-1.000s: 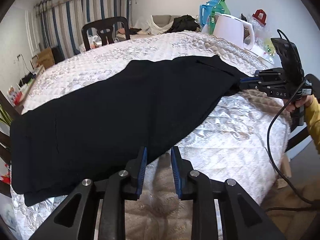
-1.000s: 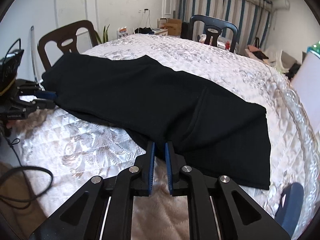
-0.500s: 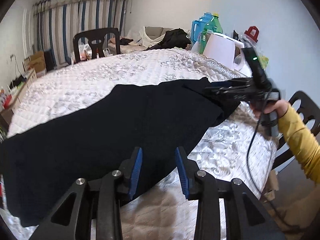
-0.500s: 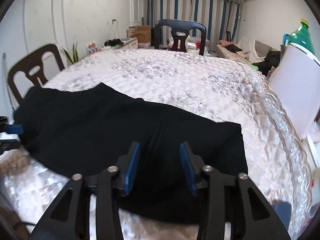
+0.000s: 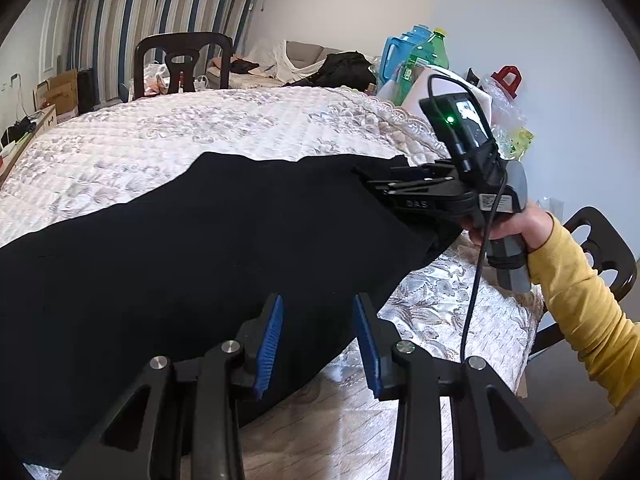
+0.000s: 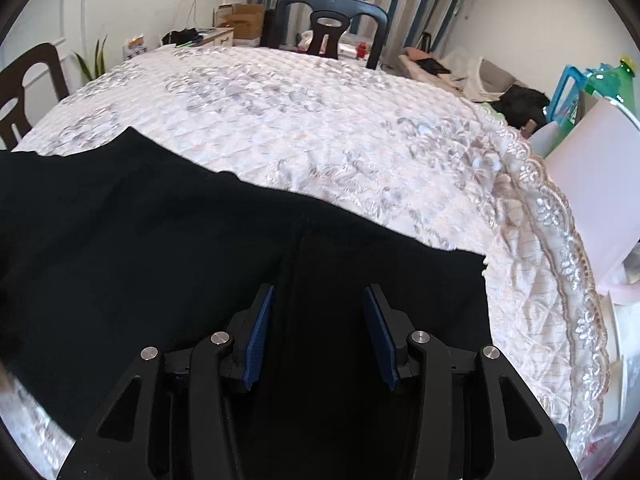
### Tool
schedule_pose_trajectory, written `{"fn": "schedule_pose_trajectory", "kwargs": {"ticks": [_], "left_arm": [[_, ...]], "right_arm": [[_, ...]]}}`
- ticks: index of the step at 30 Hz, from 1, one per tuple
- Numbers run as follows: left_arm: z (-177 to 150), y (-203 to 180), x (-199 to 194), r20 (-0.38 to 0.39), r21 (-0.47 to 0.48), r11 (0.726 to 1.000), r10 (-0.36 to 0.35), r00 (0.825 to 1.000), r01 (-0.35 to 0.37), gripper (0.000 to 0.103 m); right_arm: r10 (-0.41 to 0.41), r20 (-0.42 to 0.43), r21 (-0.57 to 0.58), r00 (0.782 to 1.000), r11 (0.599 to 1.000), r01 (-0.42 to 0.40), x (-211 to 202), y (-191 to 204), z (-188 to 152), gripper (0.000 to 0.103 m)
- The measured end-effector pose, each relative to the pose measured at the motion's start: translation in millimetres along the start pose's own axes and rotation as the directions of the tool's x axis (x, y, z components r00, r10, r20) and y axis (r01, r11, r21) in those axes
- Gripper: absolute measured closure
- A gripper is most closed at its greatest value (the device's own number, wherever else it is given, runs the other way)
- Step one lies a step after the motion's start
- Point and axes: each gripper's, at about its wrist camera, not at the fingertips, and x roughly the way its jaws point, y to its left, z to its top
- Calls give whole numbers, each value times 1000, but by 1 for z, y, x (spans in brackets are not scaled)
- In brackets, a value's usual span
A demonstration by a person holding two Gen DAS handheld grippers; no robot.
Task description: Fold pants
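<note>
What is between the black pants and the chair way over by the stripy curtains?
In the right wrist view, only bare quilted tablecloth lies between the black pants and the chair. Nothing else sits on that stretch.

A quilted cloth [image 5: 208,128] covers the table. At the cloth's far edge stands a dark chair [image 5: 182,62], with striped curtains [image 5: 160,20] behind it. At its right corner sit a white kettle [image 6: 596,184], a green bottle [image 5: 426,56] and a blue jug [image 5: 402,46]. Cardboard boxes [image 6: 242,20] lie beyond its far left corner.
</note>
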Motion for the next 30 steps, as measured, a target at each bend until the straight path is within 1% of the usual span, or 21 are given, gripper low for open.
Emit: {"fn": "schedule_pose_trajectory", "kwargs": {"ticks": [1,2,3,5,8,10,11,14,15,18,21,24,27,30], "left_arm": [[1,-1,0,0,1,1000,-3,1000,3,64],[1,-1,1,-3,1,1000,-5,1000,5,64],[1,-2,3,-5,1,1000,-8,1000,8,64],[3,-4,5,-6,6,1000,-13,1000,13,64],[5,-7,11,-8,17,1000,-15,1000,16,64],[7,-8,15,-13,18,999,-27,1000,27,64],[8,-8,17,-14,19,999,-34,999,34,64],[10,-11,23,-21,22,999,-47,999,48,63],[11,-11,26,-26,22,999,-49,998,50,63],[10,-13,32,-46,24,998,-62,997,63,63],[8,-17,36,-65,34,997,-60,996,62,63],[7,-19,36,-73,48,997,-53,996,57,63],[5,-20,36,-80,54,997,-50,996,54,63],[4,-22,38,-89,60,997,-51,995,56,59]], "right_arm": [[-3,2,1,1000,1000,3,-1,0,0,57],[1,3,0,1000,1000,-1,-2,1,0,60],[13,3,4,1000,1000,-13,-3,-1,-1,78],[12,3,27,1000,1000,-12,-5,-4,-4,98],[4,39,81,999,997,-8,-18,-16,-14,99],[1,55,137,998,991,-9,-27,-28,-24,99],[-12,61,159,998,987,3,-32,-34,-30,99],[-113,64,179,992,979,100,-44,-45,-48,99],[-130,61,186,990,976,117,-48,-49,-55,99],[-109,26,231,994,968,100,-50,-65,-72,99],[-83,1,257,997,963,80,-47,-74,-83,99],[-48,10,304,999,952,43,-49,-83,-89,99],[-39,9,344,999,938,34,-53,-91,-95,99],[-47,13,346,999,937,40,-58,-94,-100,99]]}}
